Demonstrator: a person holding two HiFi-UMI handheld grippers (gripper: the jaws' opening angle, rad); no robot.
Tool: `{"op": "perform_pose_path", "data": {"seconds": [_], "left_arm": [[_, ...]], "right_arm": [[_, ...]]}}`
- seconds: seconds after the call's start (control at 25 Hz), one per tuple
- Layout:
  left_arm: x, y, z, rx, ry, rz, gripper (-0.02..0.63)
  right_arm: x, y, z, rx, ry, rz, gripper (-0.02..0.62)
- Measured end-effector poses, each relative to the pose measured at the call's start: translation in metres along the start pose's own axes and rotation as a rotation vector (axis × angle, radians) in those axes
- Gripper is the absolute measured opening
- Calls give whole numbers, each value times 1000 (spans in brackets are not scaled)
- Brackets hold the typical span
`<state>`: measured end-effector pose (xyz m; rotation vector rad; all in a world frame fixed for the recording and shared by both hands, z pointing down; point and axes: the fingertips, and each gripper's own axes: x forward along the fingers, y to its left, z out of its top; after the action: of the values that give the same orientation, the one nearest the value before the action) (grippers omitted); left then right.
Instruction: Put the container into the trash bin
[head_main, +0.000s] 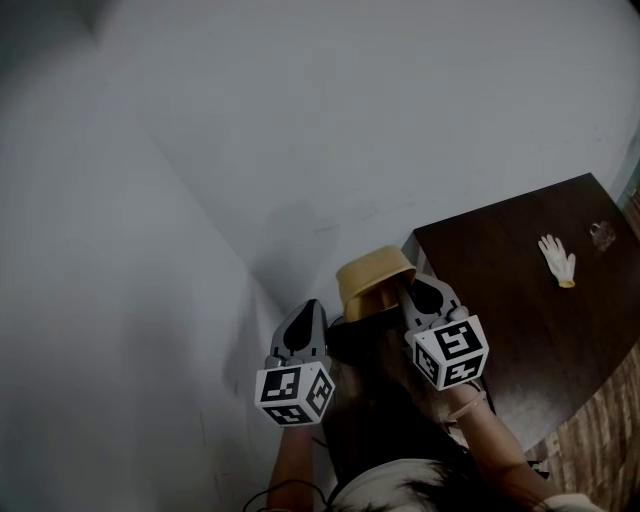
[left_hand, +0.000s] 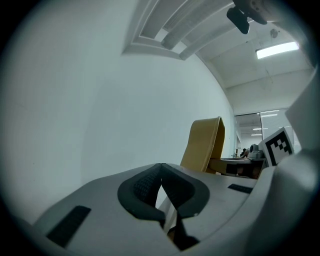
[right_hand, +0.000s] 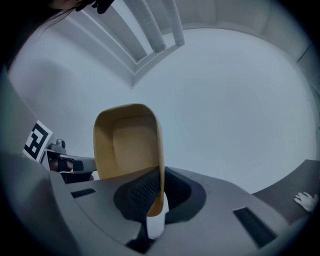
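Note:
The container (head_main: 375, 280) is a tan, bowl-like tub held tilted on its side in front of the person. My right gripper (head_main: 425, 295) is shut on its rim. In the right gripper view the rim of the container (right_hand: 127, 145) sits pinched between the dark pads of the right gripper (right_hand: 157, 187), with its hollow facing the camera. My left gripper (head_main: 303, 325) hangs to the left of the tub, apart from it. In the left gripper view the left gripper (left_hand: 161, 172) has its pads together with nothing between them, and the container (left_hand: 202, 145) shows edge-on beyond. No trash bin is in view.
A dark brown table (head_main: 520, 330) stands at the right, bearing a white glove (head_main: 558, 260) and a small clear object (head_main: 603, 236). The glove (right_hand: 306, 200) also shows at the right gripper view's lower right. A pale wall fills the left and the top. Wood-pattern floor (head_main: 600, 430) shows at the lower right.

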<state>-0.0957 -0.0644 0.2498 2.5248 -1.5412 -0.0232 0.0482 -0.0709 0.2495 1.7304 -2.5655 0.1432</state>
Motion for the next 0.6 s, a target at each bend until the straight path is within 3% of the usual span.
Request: {"op": "perform_pose_path", "data": {"seconds": [0.6], "left_arm": [[92,56,-42,-26,21,61,20]], "right_arm": [[109,-32,-56,-66,86,97,14]]}}
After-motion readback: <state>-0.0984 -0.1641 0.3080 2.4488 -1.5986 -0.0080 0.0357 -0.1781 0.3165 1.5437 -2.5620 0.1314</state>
